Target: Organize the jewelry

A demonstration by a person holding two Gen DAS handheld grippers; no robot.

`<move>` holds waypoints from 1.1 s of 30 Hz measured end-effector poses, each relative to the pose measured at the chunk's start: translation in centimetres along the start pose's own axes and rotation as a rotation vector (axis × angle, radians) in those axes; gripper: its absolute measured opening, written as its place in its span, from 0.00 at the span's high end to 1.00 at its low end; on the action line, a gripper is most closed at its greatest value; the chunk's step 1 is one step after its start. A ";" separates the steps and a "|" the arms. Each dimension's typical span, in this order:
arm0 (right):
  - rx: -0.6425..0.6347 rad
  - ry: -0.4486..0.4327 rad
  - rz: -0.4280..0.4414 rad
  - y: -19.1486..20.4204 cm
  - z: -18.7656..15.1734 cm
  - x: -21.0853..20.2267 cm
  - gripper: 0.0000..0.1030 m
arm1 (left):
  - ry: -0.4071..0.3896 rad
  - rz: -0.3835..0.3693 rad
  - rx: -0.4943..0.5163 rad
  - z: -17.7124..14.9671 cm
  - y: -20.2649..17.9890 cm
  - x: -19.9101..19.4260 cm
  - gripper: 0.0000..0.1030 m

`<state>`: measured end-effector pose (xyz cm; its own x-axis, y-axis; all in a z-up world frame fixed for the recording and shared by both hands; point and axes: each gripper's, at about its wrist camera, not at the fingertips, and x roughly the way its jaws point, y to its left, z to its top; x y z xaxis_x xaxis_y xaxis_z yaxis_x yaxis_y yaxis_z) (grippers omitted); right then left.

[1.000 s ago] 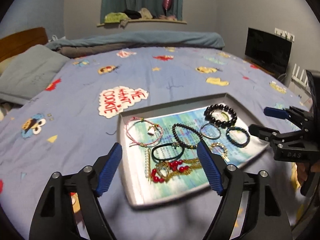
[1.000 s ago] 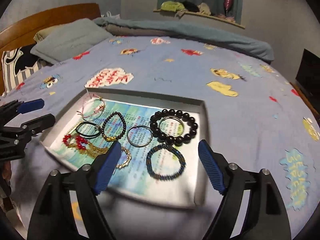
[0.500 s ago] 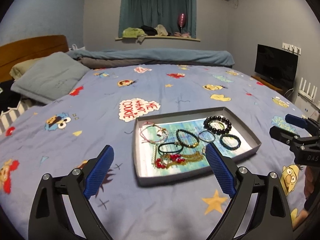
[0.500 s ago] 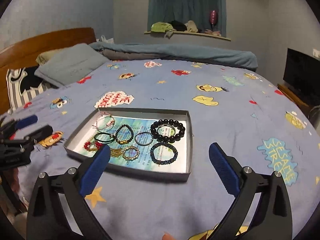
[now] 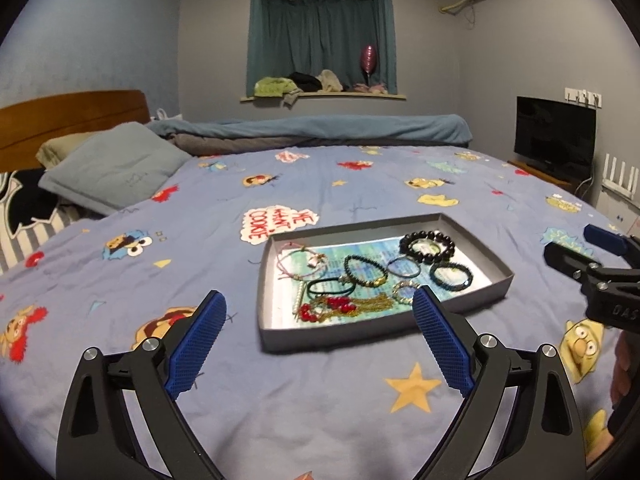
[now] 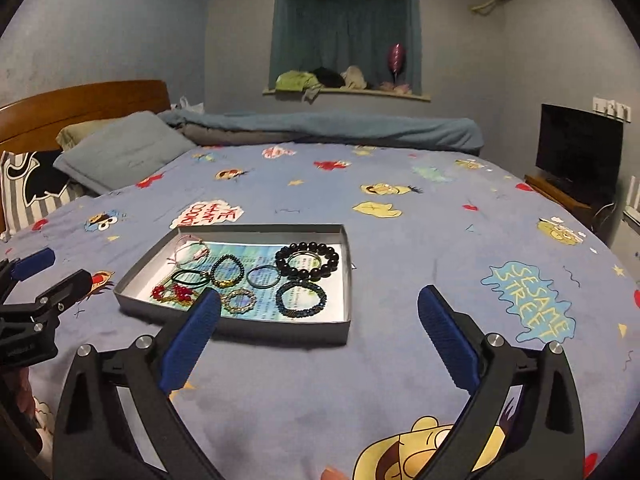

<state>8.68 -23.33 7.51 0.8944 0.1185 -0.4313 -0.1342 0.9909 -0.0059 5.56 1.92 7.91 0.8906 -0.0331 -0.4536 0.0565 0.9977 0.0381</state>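
— While the jewelry (image 5: 362, 280) lay in the grey tray (image 5: 264, 280) on the bed (image 5: 120, 280), where were the tongs?
— Left tongs (image 5: 318, 342) and right tongs (image 6: 318, 338) hovered before the tray, both having just been opening, wide, nothing between.

Right hand-held gripper (image 6: 319, 330) hangs wide open before jewelry tray (image 6: 244, 327) on bedspread (image 6: 420, 236).

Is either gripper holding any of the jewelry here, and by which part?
Nothing is held. The left gripper and right gripper both stand with jaws wide and empty; all jewelry lies in the tray.
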 end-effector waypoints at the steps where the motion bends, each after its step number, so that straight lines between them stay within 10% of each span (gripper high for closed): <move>1: -0.002 -0.006 -0.004 0.0 -0.4 0.0 0.06 | 0.001 -0.003 0.000 -0.3 0.0 0.0 0.09; 33: -0.022 0.000 0.012 1.2 -2.3 0.1 0.06 | -0.026 0.009 0.006 -2.3 -0.5 -0.2 0.09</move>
<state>7.63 -22.32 5.41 0.8928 0.1303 -0.4312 -0.1544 0.9878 -0.0210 4.36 1.54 5.97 0.9024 -0.0253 -0.4302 0.0506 0.9976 0.0475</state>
